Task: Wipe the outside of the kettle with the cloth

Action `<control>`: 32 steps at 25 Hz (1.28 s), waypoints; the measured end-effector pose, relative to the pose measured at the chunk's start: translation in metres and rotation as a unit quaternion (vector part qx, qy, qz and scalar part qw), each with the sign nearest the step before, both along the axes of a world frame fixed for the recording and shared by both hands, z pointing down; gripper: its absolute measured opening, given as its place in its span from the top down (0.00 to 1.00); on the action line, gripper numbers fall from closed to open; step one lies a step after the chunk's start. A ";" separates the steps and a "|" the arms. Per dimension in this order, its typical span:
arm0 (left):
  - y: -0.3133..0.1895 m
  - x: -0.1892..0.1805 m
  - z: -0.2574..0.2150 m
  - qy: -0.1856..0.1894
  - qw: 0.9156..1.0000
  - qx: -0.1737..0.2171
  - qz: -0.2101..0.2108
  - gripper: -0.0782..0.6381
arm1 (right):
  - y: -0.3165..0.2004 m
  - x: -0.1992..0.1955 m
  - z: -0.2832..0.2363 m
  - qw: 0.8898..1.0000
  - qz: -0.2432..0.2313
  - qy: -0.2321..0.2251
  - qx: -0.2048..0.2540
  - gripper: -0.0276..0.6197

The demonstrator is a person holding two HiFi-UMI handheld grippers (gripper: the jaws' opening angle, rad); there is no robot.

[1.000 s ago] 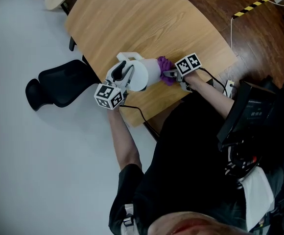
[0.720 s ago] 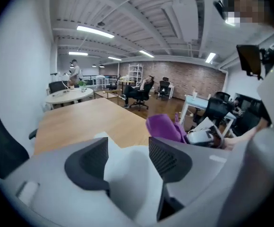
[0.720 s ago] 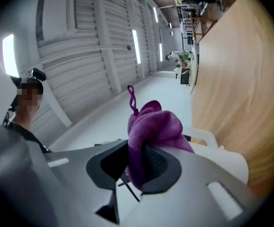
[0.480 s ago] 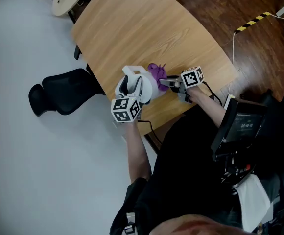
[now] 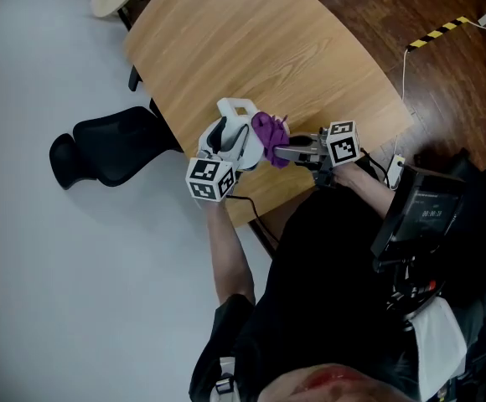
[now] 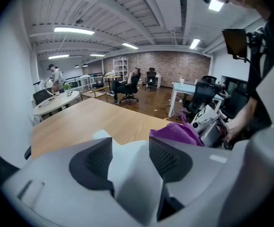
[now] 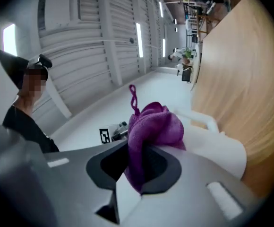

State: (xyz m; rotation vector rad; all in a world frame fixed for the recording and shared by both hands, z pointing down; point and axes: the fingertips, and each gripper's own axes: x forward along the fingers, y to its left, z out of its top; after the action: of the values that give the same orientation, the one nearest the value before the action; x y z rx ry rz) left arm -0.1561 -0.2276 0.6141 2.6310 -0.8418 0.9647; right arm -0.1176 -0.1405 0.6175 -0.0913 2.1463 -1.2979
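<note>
Both tools mid-wipe: right tool (image 7: 138,163) pinches purple cloth (image 7: 157,125) against white kettle (image 7: 222,151); left tool (image 6: 128,151), jaws just widened, straddles it. Next: re-steady kettle, wipe on.

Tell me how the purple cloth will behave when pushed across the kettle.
Probably floppy: the cloth bunches into soft folds in the right hand-held gripper. Likely light, and its fuzzy pile should drag rather than slide on the smooth kettle.
</note>
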 end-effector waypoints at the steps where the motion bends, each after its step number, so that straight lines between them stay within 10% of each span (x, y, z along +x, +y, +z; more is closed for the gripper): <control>1: 0.002 0.003 0.001 0.000 1.000 0.001 0.023 0.69 | 0.002 -0.007 -0.001 1.000 -0.002 0.004 0.018 0.86; 4: 0.010 0.013 0.005 0.007 0.996 -0.001 0.091 0.69 | -0.001 -0.019 0.073 0.997 -0.010 0.068 -0.038 0.86; 8: 0.017 0.022 0.006 0.003 0.991 0.002 0.133 0.70 | -0.001 -0.013 0.173 0.963 -0.037 0.216 -0.159 0.86; 12: 0.005 0.015 -0.003 0.025 0.999 0.017 0.032 0.68 | -0.029 0.023 0.033 0.998 0.012 0.050 -0.033 0.86; 15: -0.005 -0.002 -0.002 0.030 0.999 0.003 -0.044 0.69 | -0.042 0.020 -0.026 0.999 -0.015 -0.026 0.033 0.86; 22: 0.003 0.003 0.004 0.011 0.999 -0.038 0.018 0.68 | -0.053 -0.014 0.127 0.986 -0.064 0.059 -0.141 0.86; 28: 0.024 0.019 0.005 0.017 0.972 -0.040 0.231 0.68 | -0.010 -0.035 0.217 0.942 -0.081 0.172 -0.276 0.86; 32: 0.000 0.025 -0.010 0.016 0.988 -0.034 0.152 0.72 | -0.022 -0.001 0.141 0.974 -0.018 0.130 -0.185 0.86</control>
State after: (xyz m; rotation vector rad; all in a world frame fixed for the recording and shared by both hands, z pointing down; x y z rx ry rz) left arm -0.1314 -0.2272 0.6043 2.7581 -0.3967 0.9968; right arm -0.1188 -0.1628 0.7590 -0.3965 2.0934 -1.7800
